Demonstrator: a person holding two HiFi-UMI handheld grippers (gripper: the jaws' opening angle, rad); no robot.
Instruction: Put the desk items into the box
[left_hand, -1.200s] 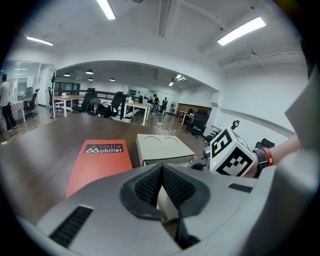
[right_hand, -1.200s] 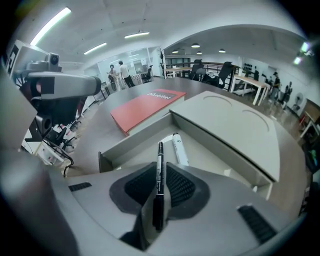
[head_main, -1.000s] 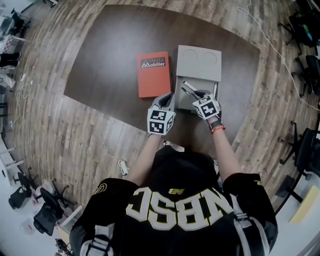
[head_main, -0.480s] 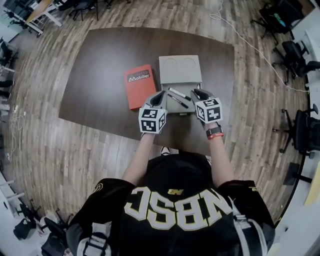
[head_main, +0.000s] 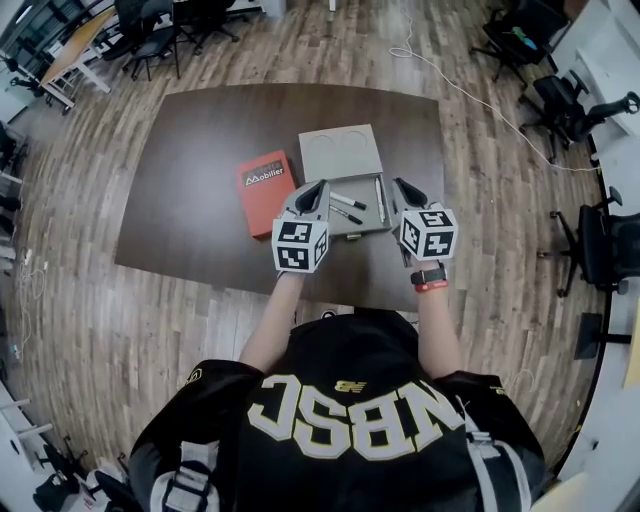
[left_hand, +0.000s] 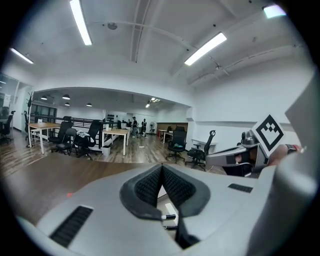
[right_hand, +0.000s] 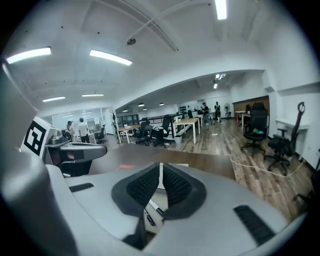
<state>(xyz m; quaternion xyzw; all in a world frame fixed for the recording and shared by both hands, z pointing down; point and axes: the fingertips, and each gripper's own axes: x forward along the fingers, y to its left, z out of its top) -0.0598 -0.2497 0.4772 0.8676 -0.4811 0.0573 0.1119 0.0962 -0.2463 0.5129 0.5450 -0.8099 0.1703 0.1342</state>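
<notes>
over table (head_main: 200, 150): r tool (head_main: 402, 188) closing on nothing

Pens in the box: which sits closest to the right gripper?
The slim pen lying straight along the box's right wall; the two markers lie angled mid-box.

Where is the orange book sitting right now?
In the head view, the orange book lies flat on the brown table, just left of the open grey box and beyond the left gripper.
</notes>
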